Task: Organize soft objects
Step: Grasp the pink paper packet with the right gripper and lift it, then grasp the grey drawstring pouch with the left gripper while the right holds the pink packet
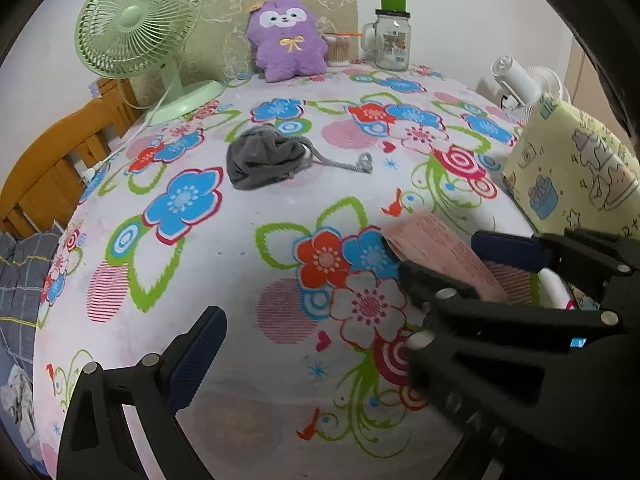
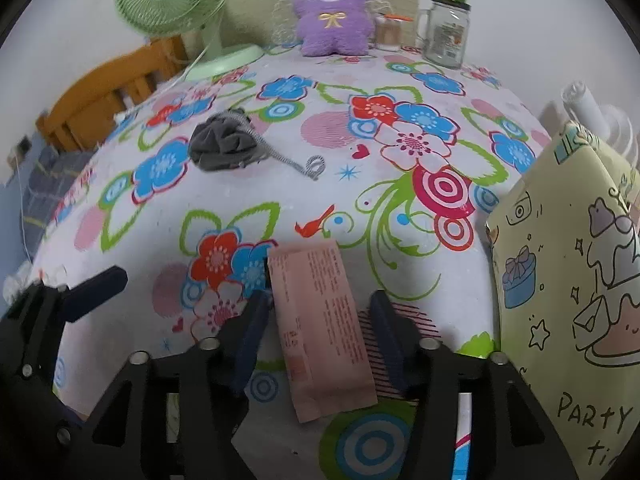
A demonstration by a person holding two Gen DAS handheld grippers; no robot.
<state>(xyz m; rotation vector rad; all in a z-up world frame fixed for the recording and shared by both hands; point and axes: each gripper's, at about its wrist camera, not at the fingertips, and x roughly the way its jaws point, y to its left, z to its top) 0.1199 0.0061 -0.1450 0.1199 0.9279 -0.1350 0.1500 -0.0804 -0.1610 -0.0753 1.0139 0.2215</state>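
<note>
Item 1, floral tablecloth (image 2: 400,60): covers the whole working surface.

Item 2, yellow party gift bag (image 2: 568,280): stands at right; I judge it the likely place for soft items.

Item 3, grey drawstring pouch (image 2: 222,146): crumpled, far left of centre, well apart from both claws.

Item 4, pink packet (image 2: 324,328): lies flat, near, between my right gripper (image 2: 318,338) fingers. Jaws about half open, pads beside its long edges, apparently not pressing. I would centre it and close gently before lifting.

Item 5, left gripper (image 1: 344,308): wide open, empty, at left.
</note>
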